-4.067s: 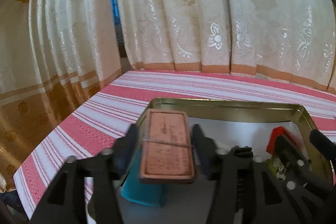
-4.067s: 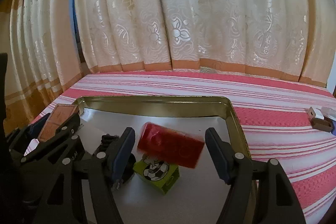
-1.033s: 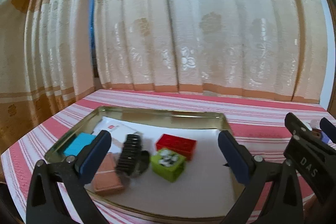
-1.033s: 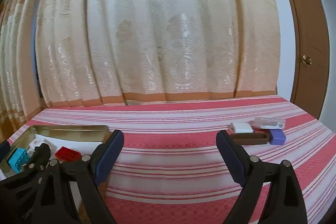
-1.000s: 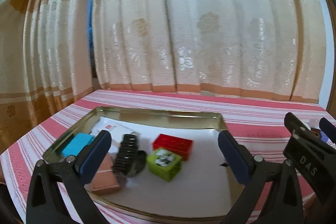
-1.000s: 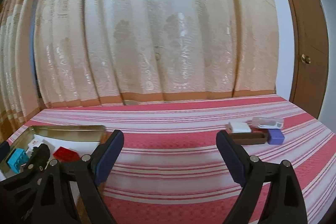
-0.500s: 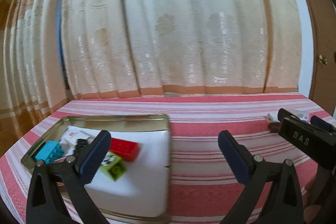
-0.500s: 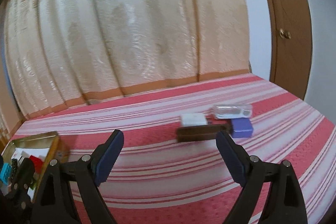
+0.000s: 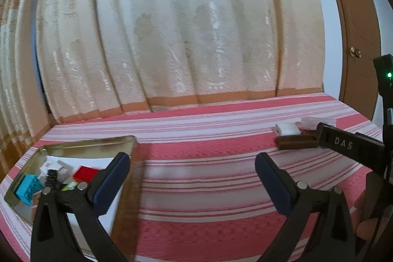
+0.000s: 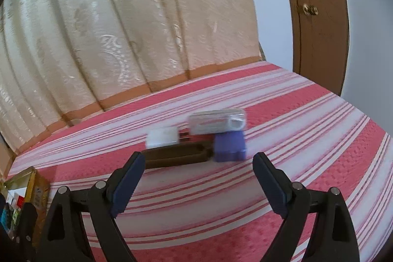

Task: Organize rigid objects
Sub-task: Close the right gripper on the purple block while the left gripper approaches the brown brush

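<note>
We see the right tongs spread wide with nothing between the pads, above the red-and-white striped cloth on the table. Just past them lies a blurred cluster: a dark brown tray-like piece, a white block, a purple block and a clear case, their edges hard to separate. The left tongs also gape empty. Their left finger hides part of the gold tin, where a cyan brick and a red brick show among pieces we cannot identify.
</note>
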The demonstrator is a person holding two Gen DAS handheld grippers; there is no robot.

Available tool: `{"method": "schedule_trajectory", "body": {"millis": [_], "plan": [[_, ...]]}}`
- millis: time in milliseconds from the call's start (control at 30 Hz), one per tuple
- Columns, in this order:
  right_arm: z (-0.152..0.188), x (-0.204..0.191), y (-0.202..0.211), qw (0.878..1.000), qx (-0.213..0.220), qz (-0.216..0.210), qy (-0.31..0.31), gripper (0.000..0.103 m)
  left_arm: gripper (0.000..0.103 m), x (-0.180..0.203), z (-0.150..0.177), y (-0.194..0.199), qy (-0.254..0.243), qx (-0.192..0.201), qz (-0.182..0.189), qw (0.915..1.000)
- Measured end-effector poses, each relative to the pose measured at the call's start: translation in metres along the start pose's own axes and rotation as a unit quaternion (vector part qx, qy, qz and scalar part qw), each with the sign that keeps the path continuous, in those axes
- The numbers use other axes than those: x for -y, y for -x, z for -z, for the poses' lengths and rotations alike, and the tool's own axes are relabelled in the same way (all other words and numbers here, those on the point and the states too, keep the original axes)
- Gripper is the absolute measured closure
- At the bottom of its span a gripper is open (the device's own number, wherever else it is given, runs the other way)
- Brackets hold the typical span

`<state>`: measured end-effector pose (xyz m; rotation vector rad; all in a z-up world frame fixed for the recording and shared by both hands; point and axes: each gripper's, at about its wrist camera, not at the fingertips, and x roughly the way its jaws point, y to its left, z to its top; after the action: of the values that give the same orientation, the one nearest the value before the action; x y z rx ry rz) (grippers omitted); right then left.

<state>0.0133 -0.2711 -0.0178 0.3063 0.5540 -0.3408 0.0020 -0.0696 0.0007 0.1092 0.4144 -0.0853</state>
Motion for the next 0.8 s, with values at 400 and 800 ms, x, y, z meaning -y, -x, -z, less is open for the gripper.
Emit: {"method": "schedule_trajectory", "body": {"millis": [400, 800], "plan": [[-0.013, 0.051, -0.035, 0.997, -0.073, -0.005, -0.025, 0.027, 0.000, 0.026, -0.005, -0.024, -0.006, -0.044, 0.026, 0.9987], [-0.024, 0.046, -0.063, 0.994, -0.108, -0.017, 0.017, 0.042, 0.000, 0.044, -0.009, -0.048, -0.012, -0.083, 0.050, 0.9952]]}}
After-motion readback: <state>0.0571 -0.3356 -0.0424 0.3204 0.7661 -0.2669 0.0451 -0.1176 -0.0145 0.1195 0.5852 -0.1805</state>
